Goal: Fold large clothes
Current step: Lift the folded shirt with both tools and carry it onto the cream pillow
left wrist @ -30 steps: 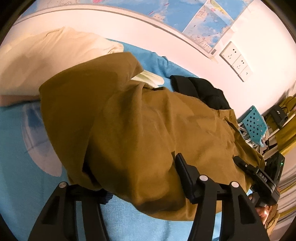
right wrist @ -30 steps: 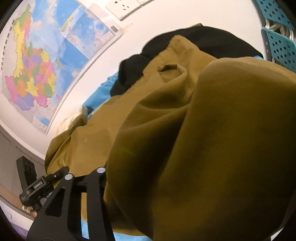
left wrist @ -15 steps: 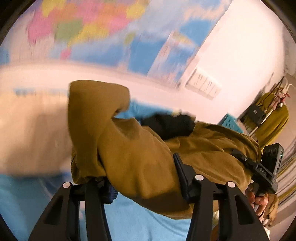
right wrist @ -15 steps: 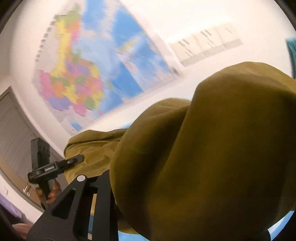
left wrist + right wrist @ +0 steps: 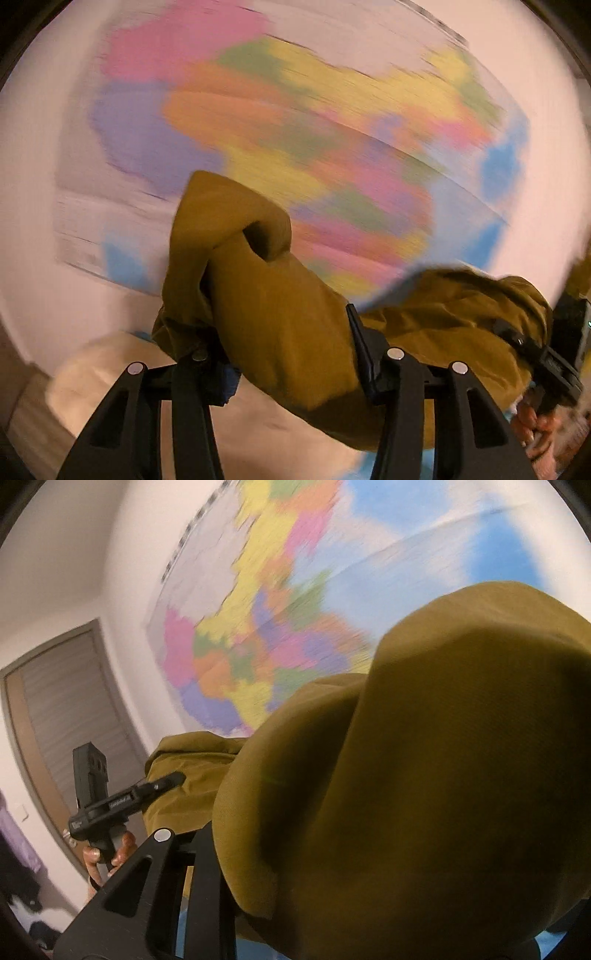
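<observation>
No text can be read with certainty; pale lettering is carried on the black arm of the left gripper, but it is too blurred to be made out; the wall map beyond it is smeared, perhaps labelled.

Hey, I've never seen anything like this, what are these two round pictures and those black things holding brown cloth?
There is no robot here: a person holds black tongs in each hand, each with a wide-angle camera looking along its fingers. One picture comes from the left tongs, the other from the right tongs. Both grip the same brown garment, lifted up in front of a coloured wall map, which is blurred. In the right picture the cloth hides one finger of the tongs. Each view also shows the other hand's tool. Below, a pale cushion shows, too blurred to describe further.
</observation>
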{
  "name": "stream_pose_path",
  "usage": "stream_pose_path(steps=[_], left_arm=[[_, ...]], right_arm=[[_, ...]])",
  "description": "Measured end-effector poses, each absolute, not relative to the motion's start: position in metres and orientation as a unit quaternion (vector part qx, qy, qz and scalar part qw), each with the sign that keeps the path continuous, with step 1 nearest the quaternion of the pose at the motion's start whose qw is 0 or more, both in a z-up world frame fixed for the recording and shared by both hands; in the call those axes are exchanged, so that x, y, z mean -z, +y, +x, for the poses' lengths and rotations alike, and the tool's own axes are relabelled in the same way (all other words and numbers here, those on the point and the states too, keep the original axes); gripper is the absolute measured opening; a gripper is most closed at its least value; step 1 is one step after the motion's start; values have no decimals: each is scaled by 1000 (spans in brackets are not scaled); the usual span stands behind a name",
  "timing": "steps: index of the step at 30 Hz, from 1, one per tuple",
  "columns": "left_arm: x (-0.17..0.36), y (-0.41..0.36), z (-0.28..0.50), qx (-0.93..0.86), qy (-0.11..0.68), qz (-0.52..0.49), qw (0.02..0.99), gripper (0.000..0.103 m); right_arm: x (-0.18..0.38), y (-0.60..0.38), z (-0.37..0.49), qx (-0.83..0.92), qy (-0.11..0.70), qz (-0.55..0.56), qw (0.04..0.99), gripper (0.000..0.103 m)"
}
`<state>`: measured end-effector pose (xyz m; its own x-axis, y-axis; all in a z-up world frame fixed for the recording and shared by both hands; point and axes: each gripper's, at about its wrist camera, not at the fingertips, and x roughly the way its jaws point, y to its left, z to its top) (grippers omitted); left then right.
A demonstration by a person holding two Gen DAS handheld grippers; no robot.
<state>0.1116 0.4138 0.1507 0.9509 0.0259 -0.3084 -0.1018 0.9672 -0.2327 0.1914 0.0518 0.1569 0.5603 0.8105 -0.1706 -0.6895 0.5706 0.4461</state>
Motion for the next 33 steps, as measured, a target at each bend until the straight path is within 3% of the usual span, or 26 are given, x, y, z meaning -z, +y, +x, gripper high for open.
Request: stream_pose_path(steps=[5,8,10,12,16,17,21,25,27,29,33], left_arm=[[-95,512,123,-130,146,-147,970,47],[-14,555,142,-171,226,-169,944,48],[34,575,142,-178,266,-195,927,51],[51,580,126,-171,246,-216,929,59],[52,583,115,-166,251,-233,925,67],[52,583,116,-166,256,-235,923,67],[49,579,117,-181,280,-226,915,75],[42,567,97,-226,287,-193,911,79],[30,555,84,-258,278,-163,911,79],[17,546,67,-272,251,-150,917,79],[-7,532,54,-248,218,-114,937,80]], right_arm=[[-95,163,217,-480,240,147,831,26],[-23,212,226,-480,336,126,801,27],[21,223,226,-480,395,130,772,33],[28,217,221,-487,403,141,762,42],[22,192,212,-488,413,141,756,58],[23,185,214,-483,416,147,756,68],[33,149,220,-455,441,193,749,75],[26,123,219,-430,440,217,758,74],[17,118,213,-405,434,202,779,65],[7,108,207,-401,423,200,787,64],[-17,103,185,-385,365,142,836,63]])
